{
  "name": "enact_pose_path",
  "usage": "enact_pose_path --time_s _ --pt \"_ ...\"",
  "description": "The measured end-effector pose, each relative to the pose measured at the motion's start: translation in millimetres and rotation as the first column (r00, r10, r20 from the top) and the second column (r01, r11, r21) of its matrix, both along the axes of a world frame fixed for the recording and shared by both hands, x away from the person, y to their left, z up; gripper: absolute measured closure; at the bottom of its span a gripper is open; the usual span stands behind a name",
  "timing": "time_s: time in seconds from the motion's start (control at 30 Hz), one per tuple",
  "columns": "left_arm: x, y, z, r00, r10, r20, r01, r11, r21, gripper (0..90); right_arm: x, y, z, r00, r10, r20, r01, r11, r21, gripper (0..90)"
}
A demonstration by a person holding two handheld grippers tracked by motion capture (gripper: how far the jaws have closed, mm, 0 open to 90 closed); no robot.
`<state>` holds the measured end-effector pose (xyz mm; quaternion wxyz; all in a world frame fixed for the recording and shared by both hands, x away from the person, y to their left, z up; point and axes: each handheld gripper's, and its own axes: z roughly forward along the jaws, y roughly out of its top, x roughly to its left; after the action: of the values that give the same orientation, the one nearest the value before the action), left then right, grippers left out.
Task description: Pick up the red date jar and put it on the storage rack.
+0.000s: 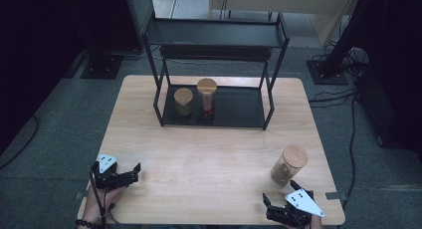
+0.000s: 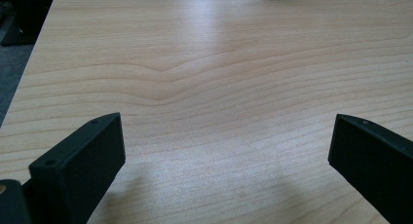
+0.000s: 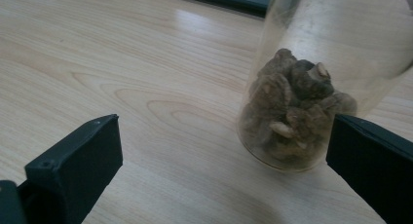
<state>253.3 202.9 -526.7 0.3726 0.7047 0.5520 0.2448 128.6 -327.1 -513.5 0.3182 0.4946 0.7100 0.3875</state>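
A glass jar with a wooden lid and brown dried pieces inside stands upright at the table's front right. In the right gripper view the same jar stands just ahead, toward the right jaw. My right gripper sits open right behind it at the front edge, nothing between its jaws. My left gripper rests open at the front left over bare wood. On the black rack's lower shelf stand a short jar with greenish contents and a taller jar with red contents.
The black two-tier rack takes up the back middle of the wooden table. Dark stands and cables lie on the grey floor around it. A hand with a bead bracelet holds the left gripper.
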Motion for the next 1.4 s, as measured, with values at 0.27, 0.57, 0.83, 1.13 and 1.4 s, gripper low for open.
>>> enact_pose_path --time_s 0.27,0.57,0.83,1.13,1.4 --pt "0.0 -0.1 0.0 1.0000 0.000 0.000 0.000 1.0000 0.000 0.2 5.7 -6.2 1.7 0.9999 -0.013 -0.004 0.013 1.000 -0.008 0.0" --pt "-0.1 0.0 0.0 1.0000 0.002 0.001 -0.002 1.0000 0.000 0.2 19.3 -16.3 6.1 0.9982 -0.060 -0.008 0.060 0.998 0.013 2.5" --pt "-0.1 0.1 0.0 1.0000 0.002 0.001 -0.002 1.0000 0.000 0.2 29.4 -18.9 8.2 0.9976 -0.068 -0.011 0.068 0.998 0.004 3.4" --pt "0.2 0.1 -0.1 1.0000 0.002 -0.002 -0.002 1.0000 -0.001 0.2 39.8 -19.4 9.2 0.9977 -0.066 -0.016 0.066 0.998 -0.007 4.7" --pt "-0.4 0.5 0.0 1.0000 0.003 0.000 -0.003 1.0000 -0.007 0.2 44.5 -18.7 7.5 0.9971 -0.076 -0.007 0.076 0.997 -0.011 6.9"
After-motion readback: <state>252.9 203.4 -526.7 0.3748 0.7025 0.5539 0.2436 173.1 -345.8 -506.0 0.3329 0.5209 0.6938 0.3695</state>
